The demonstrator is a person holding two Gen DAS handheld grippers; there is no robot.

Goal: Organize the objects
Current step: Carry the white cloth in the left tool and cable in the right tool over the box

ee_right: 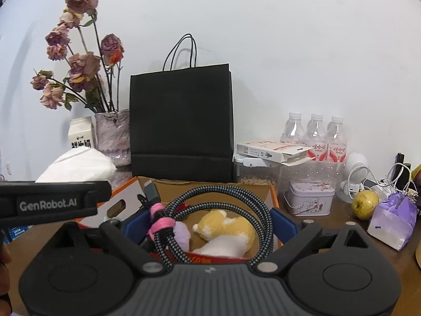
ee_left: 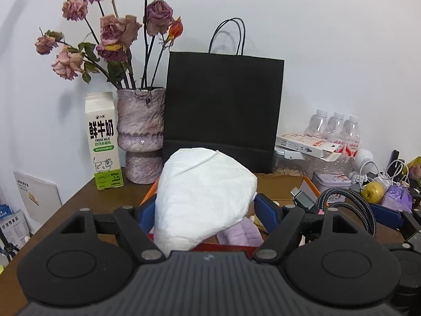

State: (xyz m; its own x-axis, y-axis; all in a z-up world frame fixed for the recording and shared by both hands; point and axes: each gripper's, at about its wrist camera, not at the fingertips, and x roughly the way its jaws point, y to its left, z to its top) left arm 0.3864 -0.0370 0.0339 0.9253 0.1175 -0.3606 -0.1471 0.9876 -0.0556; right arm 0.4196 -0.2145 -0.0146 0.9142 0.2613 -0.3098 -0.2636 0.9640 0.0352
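Left wrist view, my left tongs [ee_left: 204, 210]: clamped wide on a white face mask [ee_left: 202, 197]; the blue pads press its two sides and it bulges up between them.
Left wrist view, where the mask is: held in the air over the near edge of the open cardboard box [ee_left: 284, 187], in front of the black paper bag [ee_left: 223, 110].
Left wrist view, neighbours: a milk carton [ee_left: 104, 142] and a vase of dried roses [ee_left: 139, 134] stand to the left on the wooden table [ee_left: 86, 205].
Left wrist view, risk: the mask is soft and crumpled, so I judge it could squeeze out of the pads, or its ear loop [ee_left: 200, 162] could catch on a finger at release.

Right wrist view, my right tongs [ee_right: 208, 223]: a coiled braided cable [ee_right: 223, 197], bound with a pink tie [ee_right: 160, 220], sits between the pads; I take it as clamped, though the contact itself is partly hidden.
Right wrist view, where the cable is: over the box, above a yellow-and-white plush toy [ee_right: 226, 230] lying inside.
Right wrist view, neighbours: my left tool shows at the left edge, mask just beyond it; a tin [ee_right: 309, 197], bottles [ee_right: 315, 134] and an apple [ee_right: 365, 204] sit to the right.
Right wrist view, risk: the springy coil could unwind or hang on the box's rim; both tools are close and could knock together.
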